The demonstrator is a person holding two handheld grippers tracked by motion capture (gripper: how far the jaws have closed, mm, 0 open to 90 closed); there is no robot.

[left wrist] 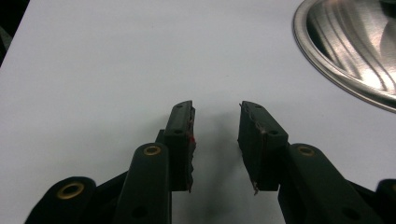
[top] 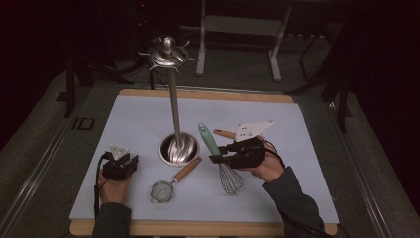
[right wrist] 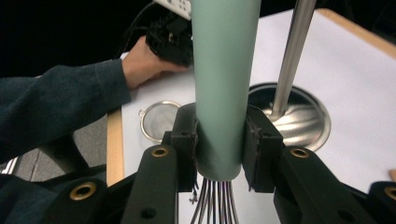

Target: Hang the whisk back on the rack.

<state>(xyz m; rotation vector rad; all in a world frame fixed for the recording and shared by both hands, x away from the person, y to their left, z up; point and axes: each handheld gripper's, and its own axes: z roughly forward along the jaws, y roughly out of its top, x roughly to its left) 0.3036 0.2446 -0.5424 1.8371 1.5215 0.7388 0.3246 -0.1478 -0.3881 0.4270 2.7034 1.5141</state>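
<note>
A whisk with a mint-green handle (top: 208, 140) and a wire head (top: 231, 181) is in my right gripper (top: 216, 158) at the centre right of the white mat. In the right gripper view the jaws of the right gripper (right wrist: 219, 144) press on both sides of the green handle (right wrist: 226, 79), with the wires (right wrist: 217, 200) coming out below them. My left gripper (top: 124, 161) rests on the mat at the front left. In the left gripper view the left gripper (left wrist: 215, 140) is open, with bare mat between its pads.
A steel utensil stand rises from a round base (top: 166, 153) on a tall pole (top: 174, 104) to a hooked top (top: 168, 52). A small strainer (top: 162, 191) with a wooden handle lies in front of it. Another wooden handle (top: 224, 133) lies behind my right hand.
</note>
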